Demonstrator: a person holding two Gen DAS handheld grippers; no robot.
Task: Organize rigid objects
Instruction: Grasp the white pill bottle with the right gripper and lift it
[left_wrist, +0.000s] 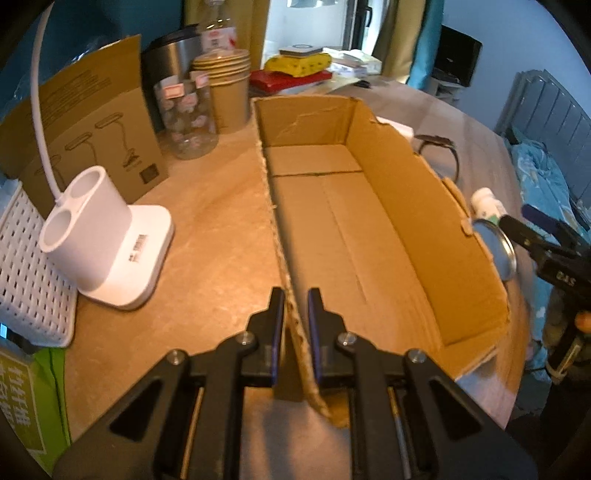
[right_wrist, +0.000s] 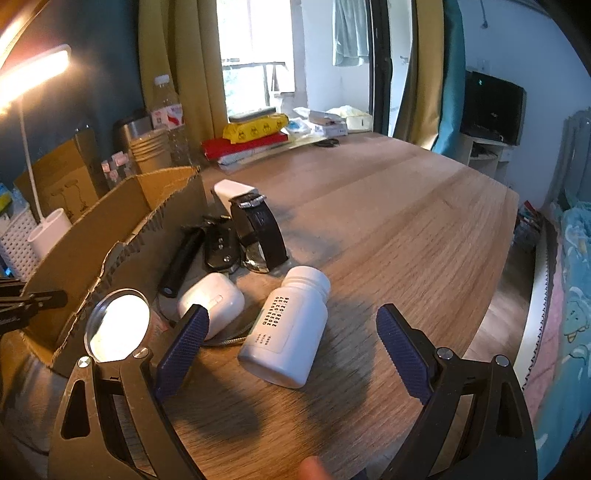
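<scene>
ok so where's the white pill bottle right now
In the right wrist view the white pill bottle lies on its side on the table, outside the cardboard box, between the open right gripper's fingers, beside the earbud case.

The cardboard box's (left_wrist: 424, 229) right wall hides most of the white bottle (left_wrist: 487, 201), round mirror (left_wrist: 496, 247) and watch (left_wrist: 437, 146).

Two wrist cameras, close over one table

Left looks along the cardboard box (left_wrist: 369, 229) wall; right, beside it, faces the white bottle (right_wrist: 288, 328). Both share box, lamp base (left_wrist: 107, 236), far clutter.
</scene>
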